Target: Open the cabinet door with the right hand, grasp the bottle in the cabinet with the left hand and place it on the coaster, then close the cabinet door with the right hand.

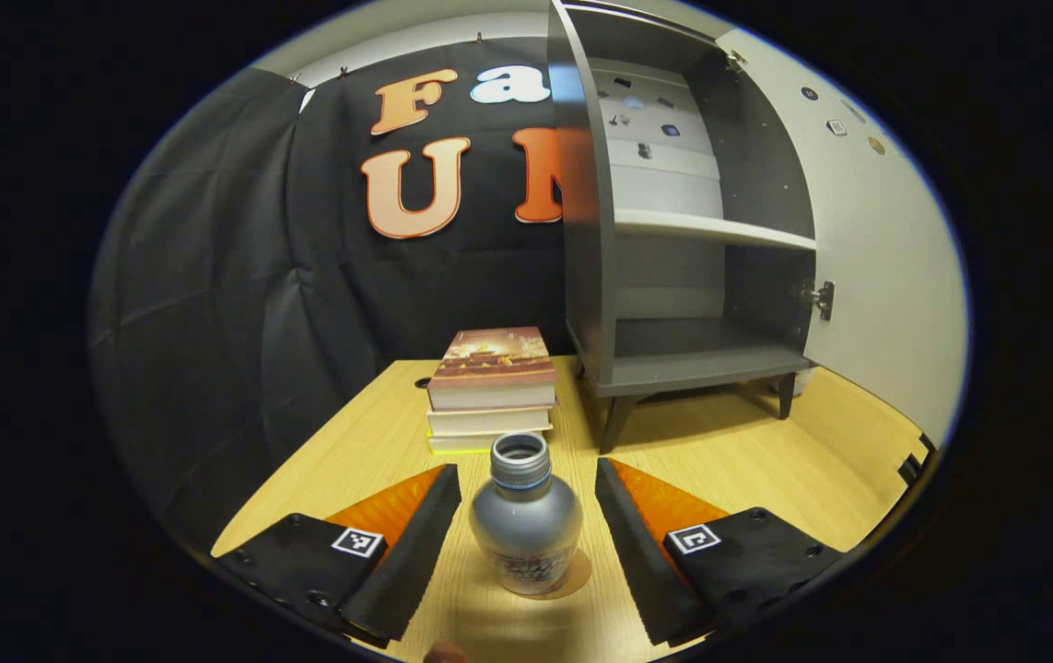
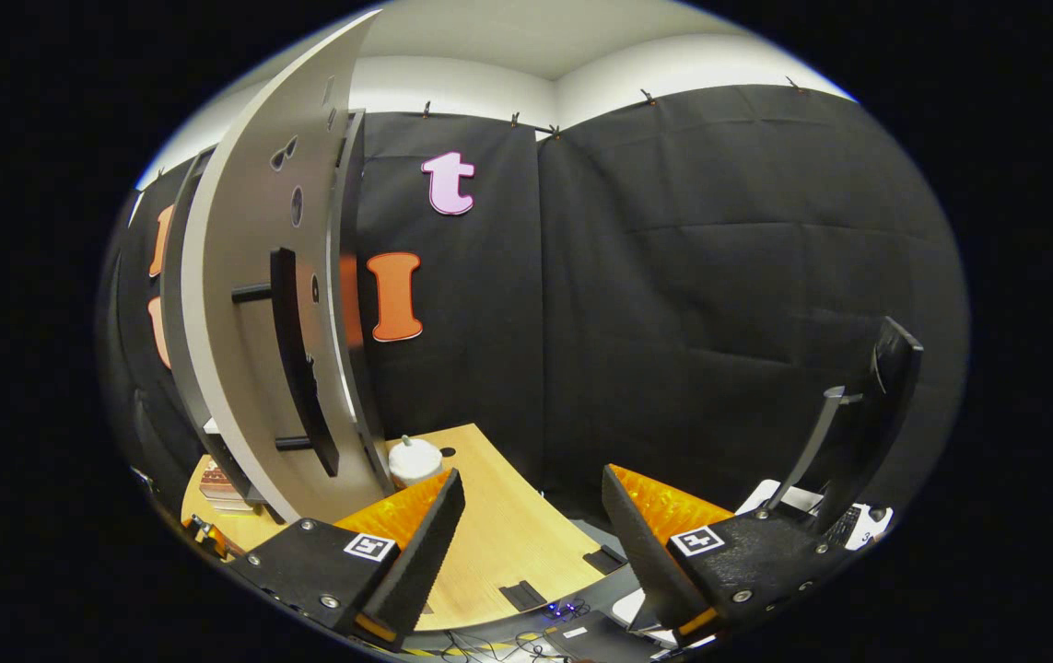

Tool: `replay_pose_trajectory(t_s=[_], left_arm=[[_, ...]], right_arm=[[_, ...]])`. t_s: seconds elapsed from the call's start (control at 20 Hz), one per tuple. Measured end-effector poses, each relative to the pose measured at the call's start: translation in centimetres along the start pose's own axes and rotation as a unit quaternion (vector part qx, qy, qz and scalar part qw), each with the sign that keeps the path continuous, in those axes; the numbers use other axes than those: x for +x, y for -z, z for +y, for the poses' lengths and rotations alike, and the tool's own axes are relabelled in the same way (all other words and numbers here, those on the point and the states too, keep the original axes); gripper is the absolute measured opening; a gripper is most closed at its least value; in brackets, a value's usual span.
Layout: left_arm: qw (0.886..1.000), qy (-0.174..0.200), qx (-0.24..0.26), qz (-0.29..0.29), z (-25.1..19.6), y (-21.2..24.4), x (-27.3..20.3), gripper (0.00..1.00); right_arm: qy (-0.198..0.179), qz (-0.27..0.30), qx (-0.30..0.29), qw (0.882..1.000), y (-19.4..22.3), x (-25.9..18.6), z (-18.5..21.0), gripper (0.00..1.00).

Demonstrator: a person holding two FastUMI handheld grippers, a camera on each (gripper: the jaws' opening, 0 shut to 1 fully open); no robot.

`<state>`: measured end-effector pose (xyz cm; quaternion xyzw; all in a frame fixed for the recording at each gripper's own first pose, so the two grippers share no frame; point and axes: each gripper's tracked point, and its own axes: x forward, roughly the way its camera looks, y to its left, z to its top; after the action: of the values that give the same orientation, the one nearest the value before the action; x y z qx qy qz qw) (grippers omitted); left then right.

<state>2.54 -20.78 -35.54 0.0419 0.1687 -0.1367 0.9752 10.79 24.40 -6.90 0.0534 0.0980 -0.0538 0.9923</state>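
Standing uncapped, rounded metallic bottle [image 1: 524,525] on coaster [image 1: 577,575]

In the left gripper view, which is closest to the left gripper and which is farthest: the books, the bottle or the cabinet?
1. bottle: upright between the open fingers, on the coaster.
2. stack of books: behind the bottle, slightly left.
3. cabinet: farthest, back right, door open.

I see the silver metal bottle [image 1: 526,520], round-bodied with an open neck and no cap, standing upright on the round brown coaster [image 1: 574,573] on the wooden table [image 1: 747,460]. Behind it the grey cabinet [image 1: 673,267] stands on dark legs, its shelves bare. In the right gripper view, its pale cabinet door [image 2: 254,304] is swung wide open, long black handle [image 2: 300,368] facing me.
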Motion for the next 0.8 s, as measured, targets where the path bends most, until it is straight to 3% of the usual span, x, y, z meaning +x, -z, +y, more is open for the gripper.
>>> replay_pose_trajectory(t_s=[0.25, 0.55, 0.6, 0.65, 0.8], left_arm=[[1.0, 0.002, 0.013, -0.021, -0.5, -5.8, -2.6, 0.97], [0.998, 0.022, 0.006, -0.065, -1.8, -16.2, -5.6, 0.96], [0.997, 0.028, 0.006, -0.07, -2.0, -17.9, -6.1, 0.96], [0.996, 0.032, 0.005, -0.079, -2.2, -19.8, -6.7, 0.96], [0.995, 0.037, 0.012, -0.096, -2.5, -25.1, -8.3, 0.96]], right_arm=[[-0.016, 0.013, 0.01, 1.0, 2.3, 1.7, 0.0, 0.93], [-0.043, 0.029, 0.029, 0.998, 4.2, 3.2, 0.3, 0.93], [-0.048, 0.03, 0.027, 0.998, 4.3, 3.3, 0.5, 0.99], [-0.052, 0.03, 0.024, 0.998, 4.5, 3.5, 0.8, 0.93], [-0.069, 0.031, 0.017, 0.997, 4.8, 3.7, 1.9, 0.93]])
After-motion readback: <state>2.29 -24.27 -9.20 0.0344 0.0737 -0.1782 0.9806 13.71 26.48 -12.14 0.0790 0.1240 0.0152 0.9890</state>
